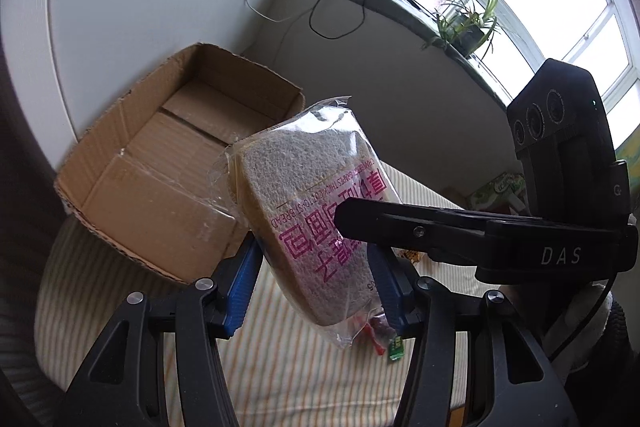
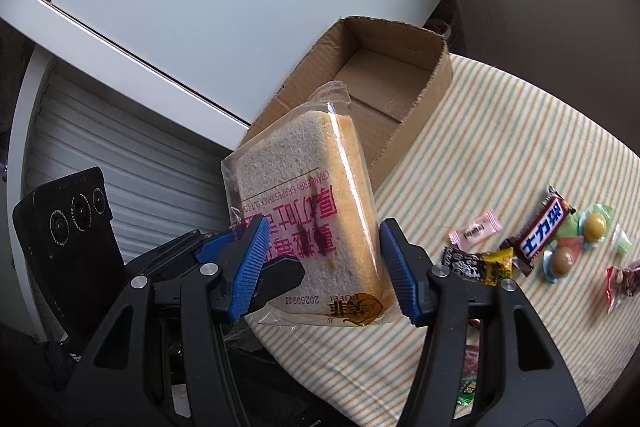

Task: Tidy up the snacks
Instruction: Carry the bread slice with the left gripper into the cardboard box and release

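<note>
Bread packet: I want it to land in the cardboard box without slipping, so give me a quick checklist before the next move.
1. Left gripper pads on the bread packet: ok.
2. Right gripper pads on it too: ok.
3. Packet lifted off the striped tablecloth: ok.
4. Cardboard box open on top: ok.
5. Box floor free for it: ok, in the part visible.
6. Packet over the box opening: not ok, short of the rim.

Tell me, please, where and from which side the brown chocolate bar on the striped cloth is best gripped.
I would grip the chocolate bar across its narrow width at mid-length, coming down from above with the fingers turned to its slant. It lies flat on the striped cloth, and its lower end crowds a yellow wrapper.
</note>
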Demonstrator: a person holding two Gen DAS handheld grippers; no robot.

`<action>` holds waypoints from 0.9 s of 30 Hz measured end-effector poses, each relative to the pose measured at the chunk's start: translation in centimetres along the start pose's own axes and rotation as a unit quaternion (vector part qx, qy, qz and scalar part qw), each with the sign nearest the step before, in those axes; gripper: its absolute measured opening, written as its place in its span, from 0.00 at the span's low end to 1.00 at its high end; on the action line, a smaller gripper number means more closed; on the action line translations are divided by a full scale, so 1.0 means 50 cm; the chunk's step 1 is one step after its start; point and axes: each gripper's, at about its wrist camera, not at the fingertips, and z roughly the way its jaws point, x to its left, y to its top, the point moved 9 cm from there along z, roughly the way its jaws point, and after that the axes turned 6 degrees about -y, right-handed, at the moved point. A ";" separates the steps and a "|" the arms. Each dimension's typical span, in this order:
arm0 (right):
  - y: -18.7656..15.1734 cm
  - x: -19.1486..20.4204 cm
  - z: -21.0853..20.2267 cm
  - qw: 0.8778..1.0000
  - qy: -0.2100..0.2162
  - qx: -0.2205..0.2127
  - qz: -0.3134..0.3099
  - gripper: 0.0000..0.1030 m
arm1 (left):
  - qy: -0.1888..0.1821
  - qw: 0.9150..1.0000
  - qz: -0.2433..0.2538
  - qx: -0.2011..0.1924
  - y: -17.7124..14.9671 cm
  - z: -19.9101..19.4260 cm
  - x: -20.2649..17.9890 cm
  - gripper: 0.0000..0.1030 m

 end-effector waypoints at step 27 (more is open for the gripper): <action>0.095 0.058 0.174 0.999 -0.012 0.042 -0.020 0.59 | 0.045 0.999 -0.025 0.003 0.074 0.012 0.184 0.52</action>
